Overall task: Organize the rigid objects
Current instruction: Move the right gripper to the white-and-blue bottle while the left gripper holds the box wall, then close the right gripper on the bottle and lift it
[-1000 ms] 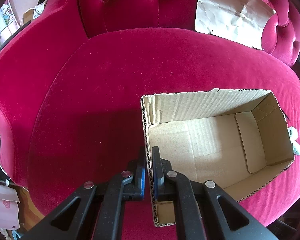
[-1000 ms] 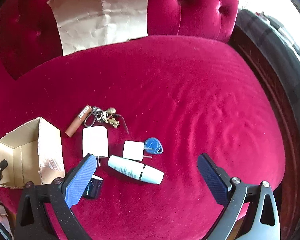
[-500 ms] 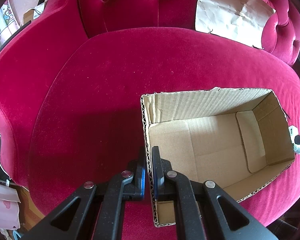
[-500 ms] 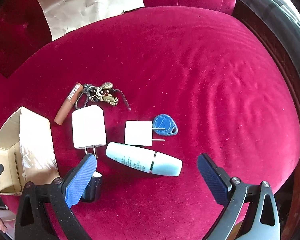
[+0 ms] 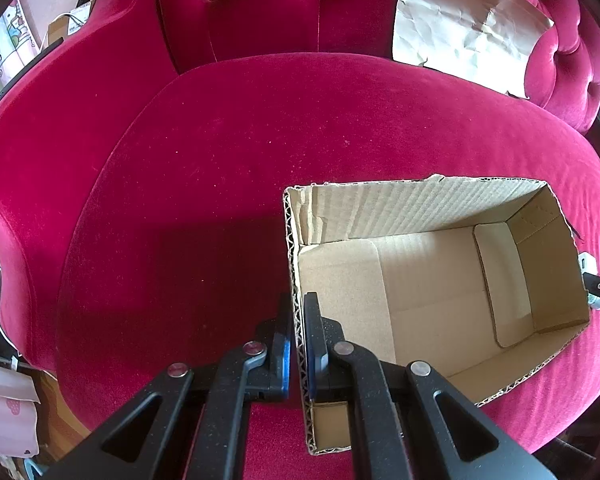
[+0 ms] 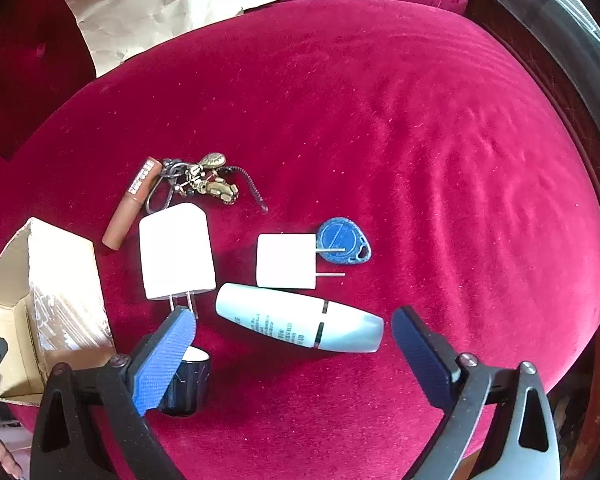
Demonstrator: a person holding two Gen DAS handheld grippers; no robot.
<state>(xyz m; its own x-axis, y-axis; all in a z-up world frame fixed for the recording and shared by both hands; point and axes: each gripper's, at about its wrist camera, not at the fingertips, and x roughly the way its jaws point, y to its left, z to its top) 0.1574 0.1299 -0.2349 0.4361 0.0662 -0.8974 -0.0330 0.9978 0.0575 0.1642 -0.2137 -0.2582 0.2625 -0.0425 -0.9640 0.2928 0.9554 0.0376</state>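
Two claws work over a crimson velvet seat (image 6: pixel 380 128). On the left, the left claw (image 5: pixel 298 344) is clamped on the near end wall of an open cardboard box (image 5: pixel 428 296), one pad outside the corrugated edge, one inside. The box lies with its long axis running away to the right in the left wrist view, its bare floor showing only there; the right wrist view catches just its end and outer side (image 6: pixel 40 300) at the left edge.

Beside the box, seen fully only from the right wrist, lie a brown lip-gloss tube (image 6: pixel 134 202) slanting up to the right, a bunch of keys (image 6: pixel 204 182) touching its top, and a large white charger (image 6: pixel 176 250) with prongs aimed toward the camera. A dark small jar (image 6: pixel 190 380) sits partly behind the left pad.

Further right, a small white plug (image 6: pixel 286 260) points its prongs right, the upper one across a blue key fob (image 6: pixel 342 242). Below it a pale blue tube (image 6: pixel 300 318) lies on its side, long axis left to right, cap end to the right. The right claw (image 6: pixel 294 356) stands wide around it, its jaws having just been closing slightly, pads not touching the tube.

Crumpled brown paper (image 6: pixel 172 4) leans on the tufted backrest.
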